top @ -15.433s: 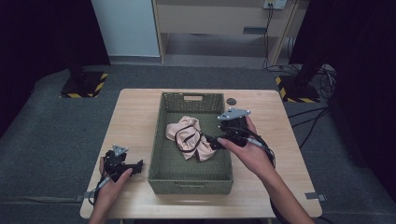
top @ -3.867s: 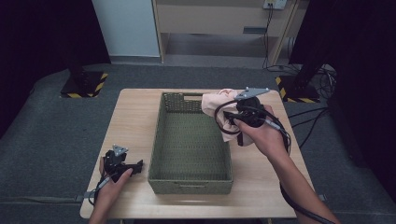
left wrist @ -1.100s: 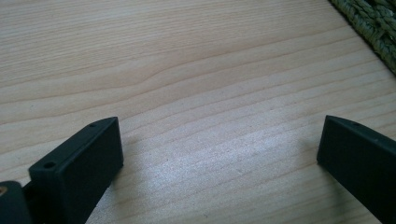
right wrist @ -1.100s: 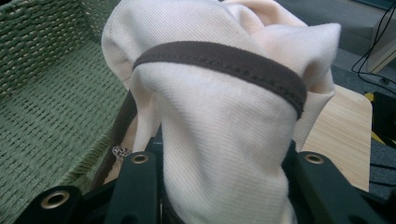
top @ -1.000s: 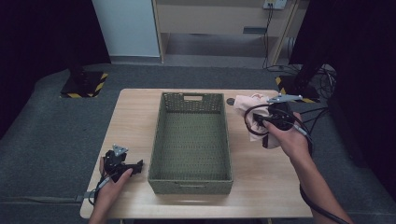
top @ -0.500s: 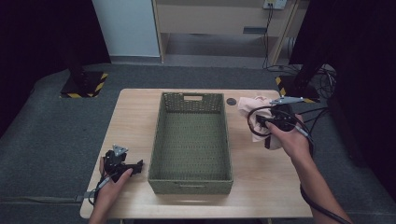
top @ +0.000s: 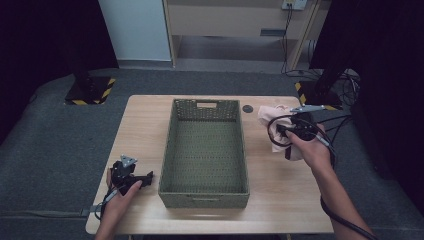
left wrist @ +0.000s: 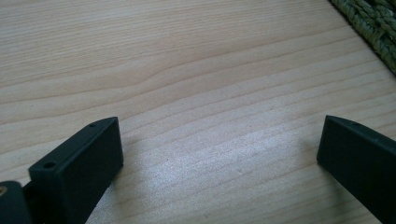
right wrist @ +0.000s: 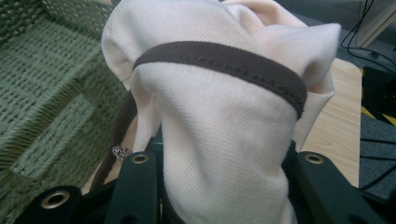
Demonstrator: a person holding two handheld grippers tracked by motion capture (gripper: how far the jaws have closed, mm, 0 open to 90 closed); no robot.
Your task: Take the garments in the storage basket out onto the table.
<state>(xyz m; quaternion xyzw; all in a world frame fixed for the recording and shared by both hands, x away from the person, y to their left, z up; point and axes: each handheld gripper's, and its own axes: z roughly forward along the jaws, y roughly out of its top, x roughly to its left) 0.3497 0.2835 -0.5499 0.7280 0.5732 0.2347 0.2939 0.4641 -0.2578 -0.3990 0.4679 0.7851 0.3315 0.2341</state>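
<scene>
A pale wooden table (top: 150,130) takes up the middle of the room, and the biggest thing on it is a green woven basket (top: 205,187) standing lengthwise in the centre, with nothing inside that I can see from above. To the right of the basket, over the far right part of the tabletop, hangs a cream garment with dark brown trim (top: 272,116). The right gripper (top: 292,132) has it pinched: in the right gripper view the cloth (right wrist: 219,140) bulges up between the two black jaws, which press in on it from both sides, and a brown band runs across the bunched fabric above them. A brown strap trails down on the basket side of the jaws. From above, part of the cloth spreads toward the table's far edge while the rest drapes under the person's hand; whether its lower end touches the wood I cannot tell.

Well apart from all that, near the front left corner, the left gripper (top: 131,176) lies low at the tabletop just beside the basket's left wall. Its jaws stand wide apart with only bare wood grain between them, and a corner of the basket (left wrist: 373,28) shows at the upper right of its view.

Smallest of all, a dark round disc (top: 247,108) sits on the table between the basket's far right corner and the garment.
</scene>
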